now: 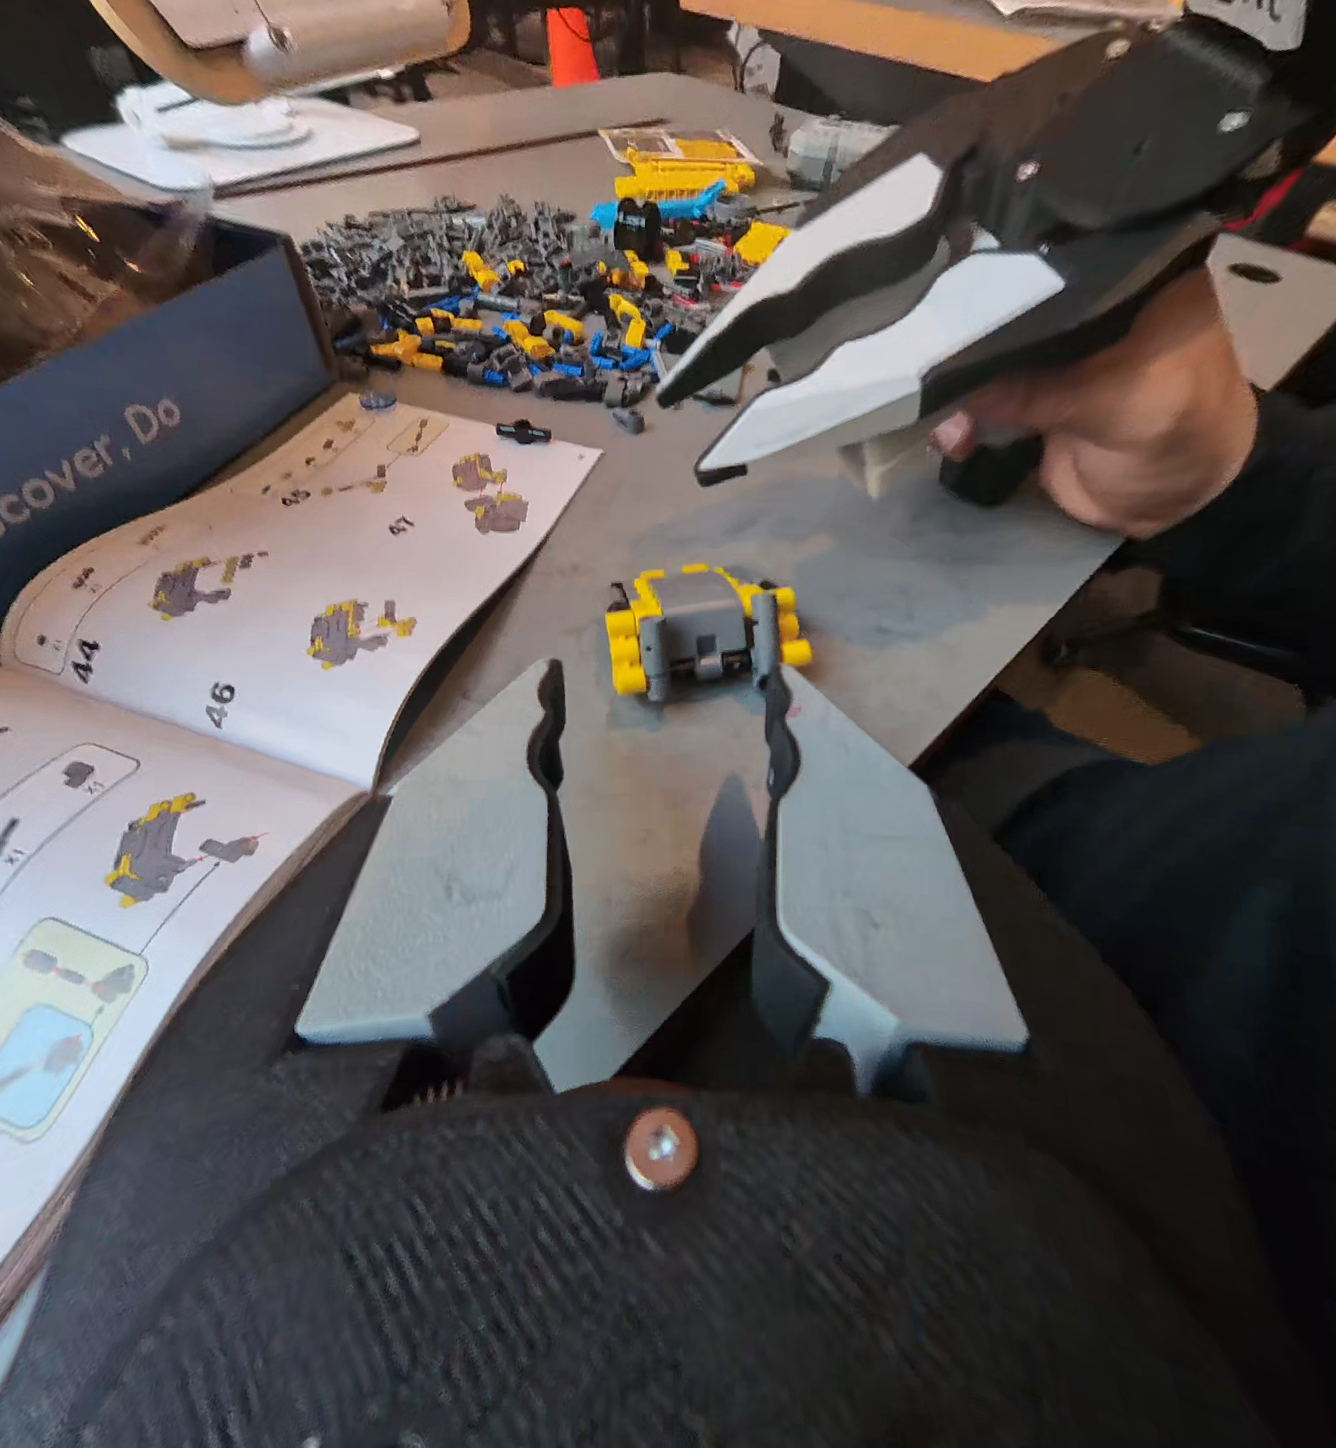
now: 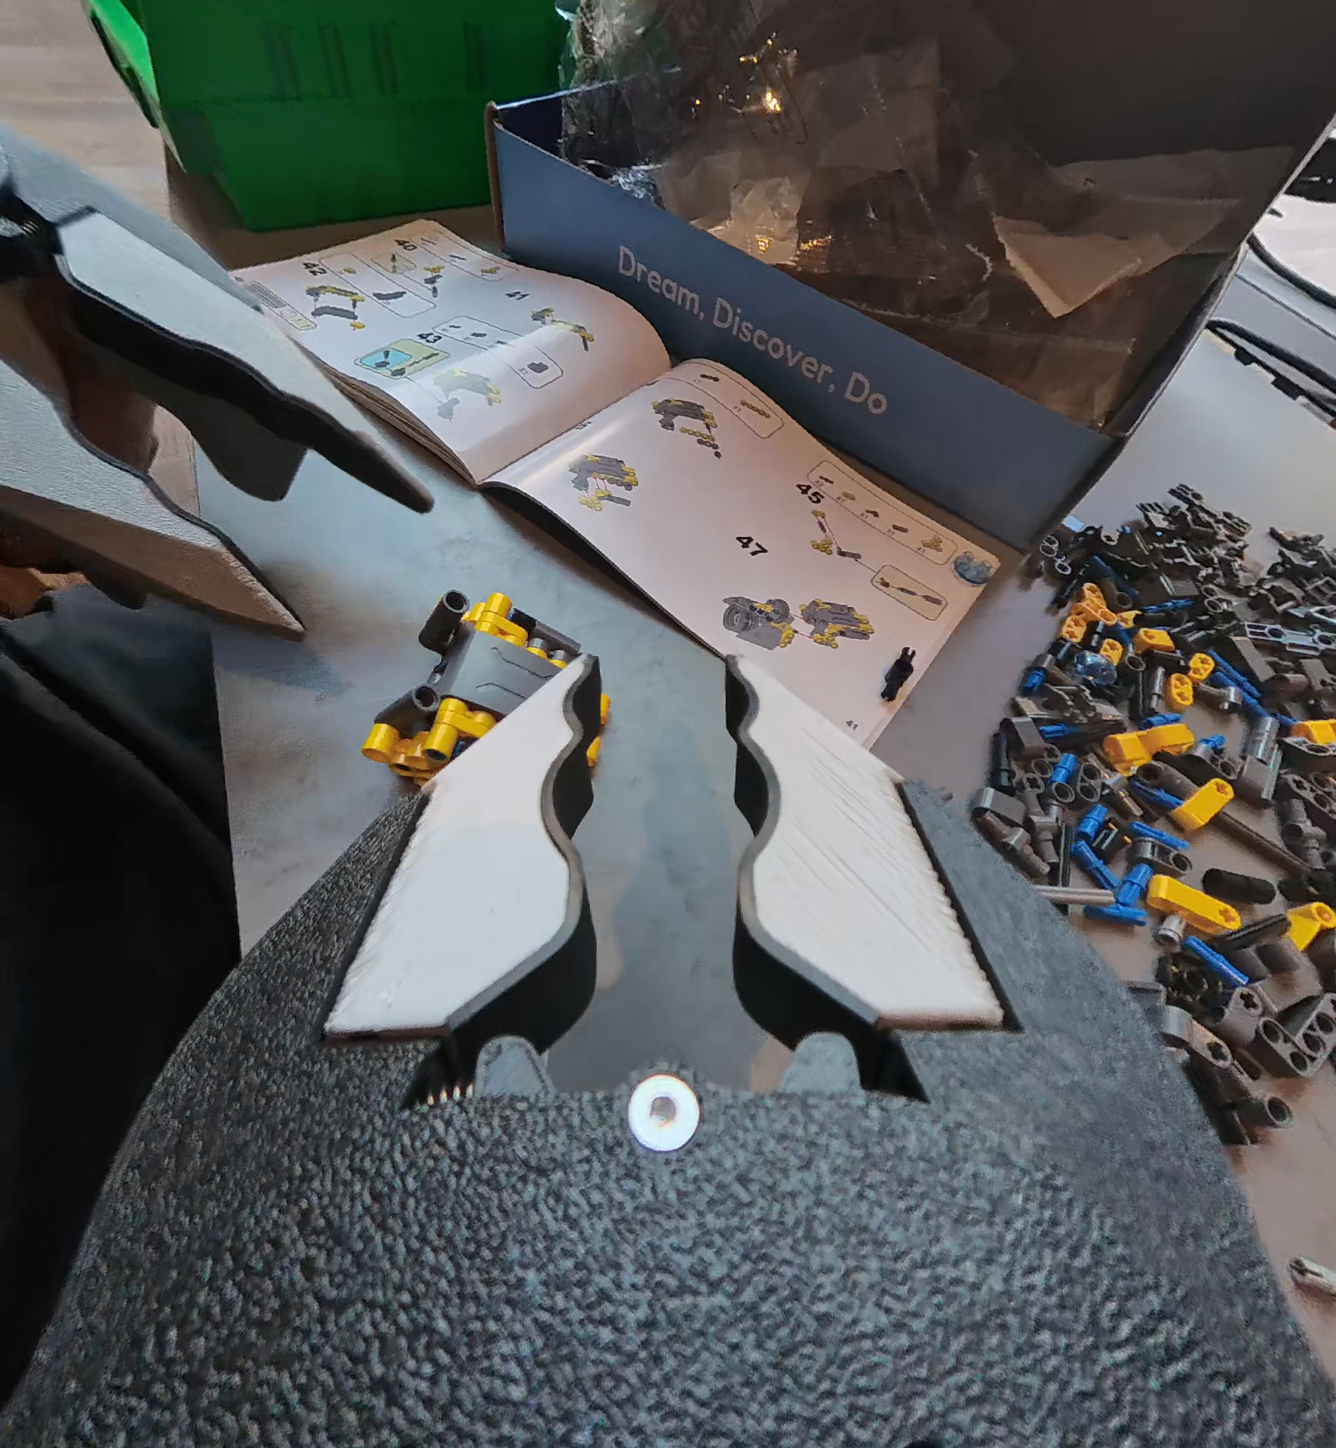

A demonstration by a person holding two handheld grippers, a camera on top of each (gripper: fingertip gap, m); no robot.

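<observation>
Both spread and holding nothing: left tongs (image 1: 664, 682) nearly touching the small yellow-and-grey brick model (image 1: 700, 627) on the counter (image 1: 923, 548), right tongs (image 2: 660, 674) hovering beside it, perhaps steadying.

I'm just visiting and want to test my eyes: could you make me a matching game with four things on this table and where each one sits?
Things:
1. yellow and grey model
2. instruction booklet
3. loose parts pile
4. blue box

Places:
A. behind the booklet
B. spread on the table's right in the right wrist view
C. just ahead of the left gripper
D. lying open beside the box

Pairs: 1-C, 2-D, 3-B, 4-A
</observation>
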